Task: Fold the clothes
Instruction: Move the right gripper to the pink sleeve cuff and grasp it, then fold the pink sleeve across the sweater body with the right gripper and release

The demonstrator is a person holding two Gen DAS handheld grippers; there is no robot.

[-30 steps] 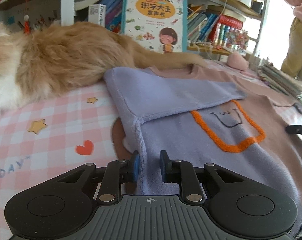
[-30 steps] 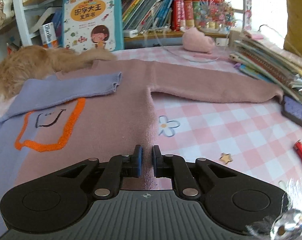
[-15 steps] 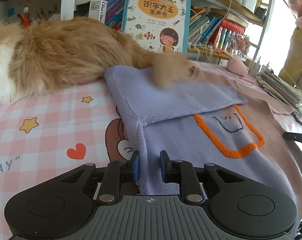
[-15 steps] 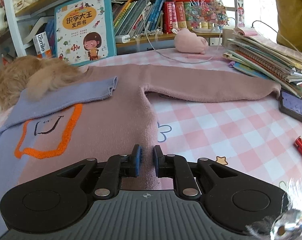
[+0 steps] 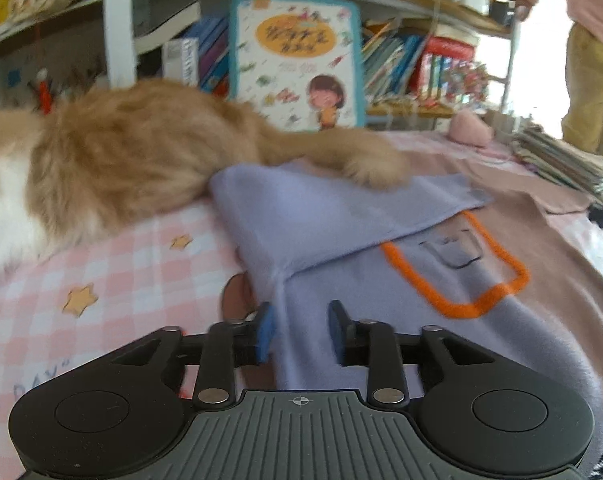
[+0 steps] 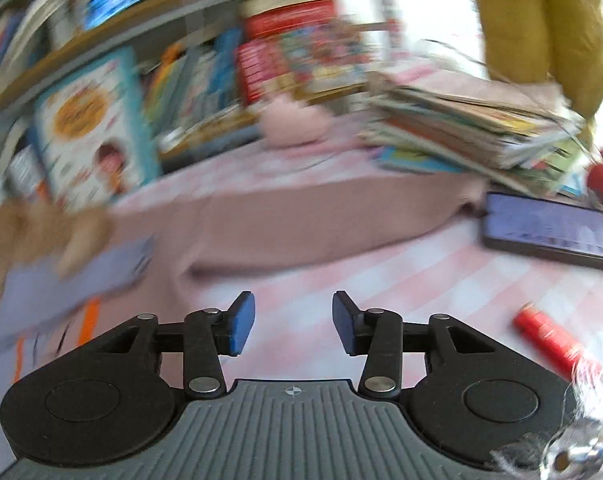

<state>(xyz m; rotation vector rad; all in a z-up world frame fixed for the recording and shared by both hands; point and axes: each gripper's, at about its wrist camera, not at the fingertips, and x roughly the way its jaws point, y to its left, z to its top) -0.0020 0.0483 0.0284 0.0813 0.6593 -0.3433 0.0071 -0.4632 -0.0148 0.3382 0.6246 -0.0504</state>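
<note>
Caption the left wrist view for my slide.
Left tool open over the sweater, its lilac sleeve folded under the cat's tail.

Lavender-and-pink sweater point(image 5: 441, 320) lies flat, lavender sleeve point(image 5: 341, 208) folded across.

One sweater point(image 5: 441, 320), lilac and pink, centre. One cat point(image 5: 141, 152) at 10 o'clock. One phone point(image 6: 549, 228) at 3 o'clock. One red tube point(image 6: 549, 340) at 4 o'clock. One picture book point(image 5: 297, 60) at 12. Two grippers: left gripper point(image 5: 301, 330), right gripper point(image 6: 293, 322).
</note>
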